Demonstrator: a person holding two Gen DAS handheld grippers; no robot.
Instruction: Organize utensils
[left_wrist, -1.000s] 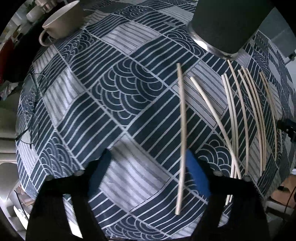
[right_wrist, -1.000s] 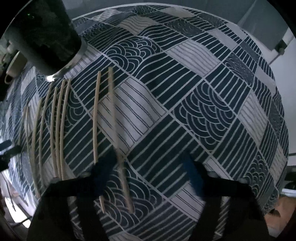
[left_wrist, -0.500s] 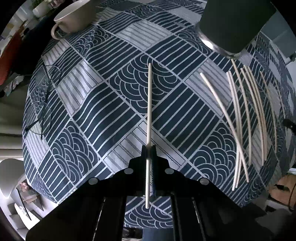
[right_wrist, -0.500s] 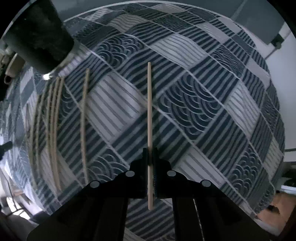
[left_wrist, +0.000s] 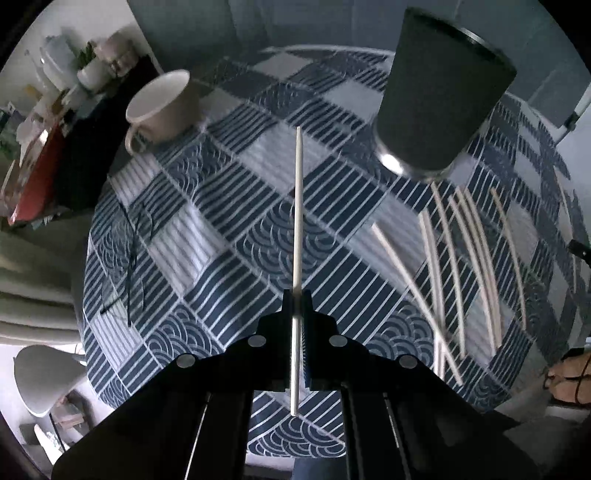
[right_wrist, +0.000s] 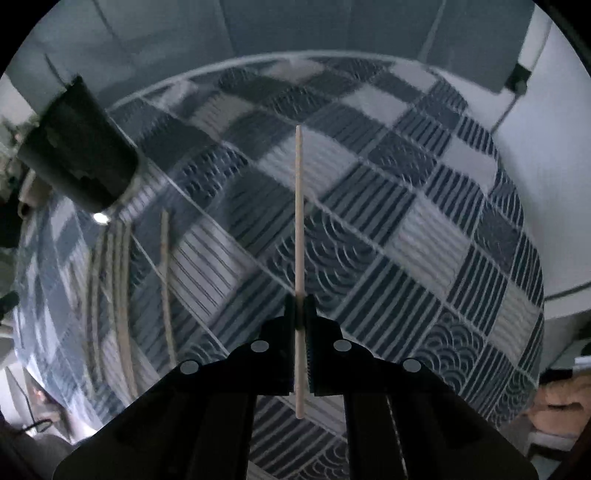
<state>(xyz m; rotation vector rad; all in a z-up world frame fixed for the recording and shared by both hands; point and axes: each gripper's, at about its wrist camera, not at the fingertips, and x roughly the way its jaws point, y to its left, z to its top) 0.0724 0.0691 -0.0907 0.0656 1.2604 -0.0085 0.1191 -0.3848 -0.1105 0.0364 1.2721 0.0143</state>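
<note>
Each gripper (left_wrist: 296, 295) (right_wrist: 300, 301) clamps a chopstick (left_wrist: 297, 221) (right_wrist: 298, 221) pointing forward.

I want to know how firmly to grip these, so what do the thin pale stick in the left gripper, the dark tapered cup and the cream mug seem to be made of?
Thin pale stick: likely bamboo or wood, matte, straight, with a tapered tip. Dark tapered cup: matte dark wall over a shiny base ring that catches light, so perhaps coated metal; uncertain. Cream mug: probably glazed ceramic, smooth, thick-rimmed, with a handle.

Blue-and-white patterned tablecloth (left_wrist: 229, 221), pale chopsticks (left_wrist: 476, 258)
</note>
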